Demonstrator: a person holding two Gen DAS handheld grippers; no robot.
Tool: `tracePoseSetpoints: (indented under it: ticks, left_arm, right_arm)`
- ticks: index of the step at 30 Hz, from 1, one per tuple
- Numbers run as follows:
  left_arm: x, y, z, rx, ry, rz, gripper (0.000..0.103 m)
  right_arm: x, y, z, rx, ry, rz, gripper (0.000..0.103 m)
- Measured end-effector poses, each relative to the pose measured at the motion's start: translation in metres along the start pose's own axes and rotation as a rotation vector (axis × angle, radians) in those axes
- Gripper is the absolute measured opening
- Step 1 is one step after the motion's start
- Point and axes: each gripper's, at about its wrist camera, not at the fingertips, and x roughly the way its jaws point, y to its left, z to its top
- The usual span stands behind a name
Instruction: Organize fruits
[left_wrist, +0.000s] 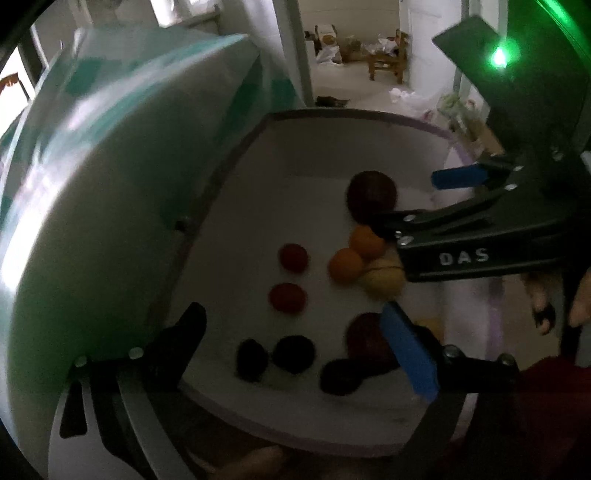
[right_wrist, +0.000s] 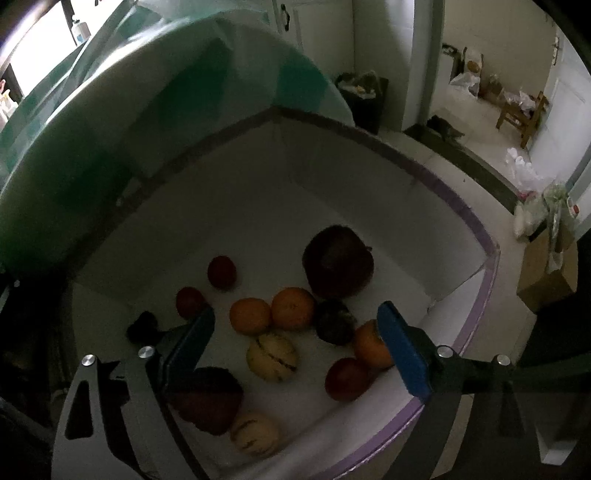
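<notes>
Fruit lot, unsorted, lying loose on the floor of an open white foam box (right_wrist: 476, 229): both left tongs (left_wrist: 295, 343) and right tongs (right_wrist: 295, 343) hover above it, jaws apart and empty; step likely selection, next move needing descent onto one piece, perhaps the striped yellow fruit (right_wrist: 271, 356).

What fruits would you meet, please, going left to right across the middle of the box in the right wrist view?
Small red fruit → orange → second orange → dark fruit → third orange.
</notes>
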Motion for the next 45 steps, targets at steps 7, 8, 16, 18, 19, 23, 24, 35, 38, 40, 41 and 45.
tracePoseSetpoints:
  ticks: [7,8,16,18,19,23,24,35,38,40,41,45]
  left_arm:
    - [0.005,0.003,-0.008,-0.020,0.075,0.000,0.097]
    - [0.006,0.001,-0.008,-0.016,0.079,0.000,0.097]
    - [0.008,-0.003,-0.013,-0.004,0.101,-0.021,0.097]
    - [0.009,-0.003,-0.014,-0.006,0.106,-0.022,0.097]
    - [0.009,-0.003,-0.014,-0.006,0.107,-0.022,0.097]
    - [0.013,-0.005,-0.013,-0.003,0.109,-0.021,0.097]
    - [0.013,-0.005,-0.013,-0.003,0.110,-0.021,0.097]
    - [0.014,-0.005,-0.014,-0.011,0.117,-0.024,0.097]
    - [0.014,-0.005,-0.014,-0.009,0.117,-0.025,0.097]
    - [0.014,-0.005,-0.014,-0.009,0.117,-0.025,0.097]
    - [0.014,-0.005,-0.014,-0.009,0.117,-0.025,0.097]
    - [0.014,-0.005,-0.014,-0.008,0.118,-0.026,0.097]
  right_arm:
    - [0.008,0.005,0.005,-0.017,0.050,-0.047,0.087]
    - [0.008,0.004,0.005,-0.011,0.054,-0.043,0.087]
    - [0.011,-0.008,0.009,0.027,0.058,-0.021,0.087]
    - [0.010,-0.007,0.008,0.028,0.057,-0.019,0.087]
    - [0.010,-0.007,0.008,0.027,0.057,-0.019,0.087]
    - [0.010,-0.007,0.007,0.027,0.058,-0.019,0.087]
    - [0.010,-0.007,0.006,0.028,0.059,-0.019,0.087]
    - [0.014,-0.007,0.007,0.031,0.067,-0.021,0.087]
    - [0.014,-0.006,0.006,0.033,0.069,-0.020,0.087]
    - [0.014,-0.006,0.007,0.034,0.069,-0.019,0.087]
    - [0.014,-0.006,0.007,0.035,0.068,-0.019,0.087]
    - [0.015,-0.006,0.006,0.036,0.071,-0.019,0.087]
